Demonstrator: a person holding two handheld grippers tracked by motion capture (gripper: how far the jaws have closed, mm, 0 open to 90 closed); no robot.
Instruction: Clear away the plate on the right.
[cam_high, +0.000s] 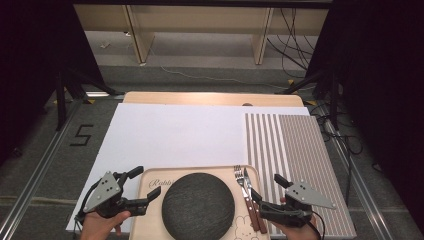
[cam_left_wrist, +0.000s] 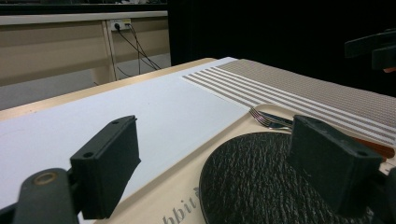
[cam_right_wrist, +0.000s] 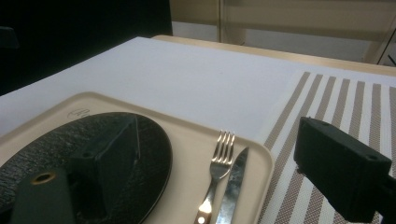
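Both grippers flank the tray at the near edge; nothing is lifted yet.

The beige tray (cam_high: 150, 186) sits at the near edge of the tabletop (cam_high: 175, 132), carrying a dark round plate (cam_high: 198, 205) with a fork (cam_high: 242, 186) and knife (cam_high: 251, 192) to its right. The left gripper (cam_high: 139, 186) stands spread astride the tray's left rim, the right gripper (cam_high: 267, 192) spread beside the right rim near the cutlery handles. Judging by this, the work is at its start: neither grips anything, and the striped placemat (cam_high: 295, 160) on the right lies bare.

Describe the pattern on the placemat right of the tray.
The placemat has brown and white stripes, clearest in the high view.
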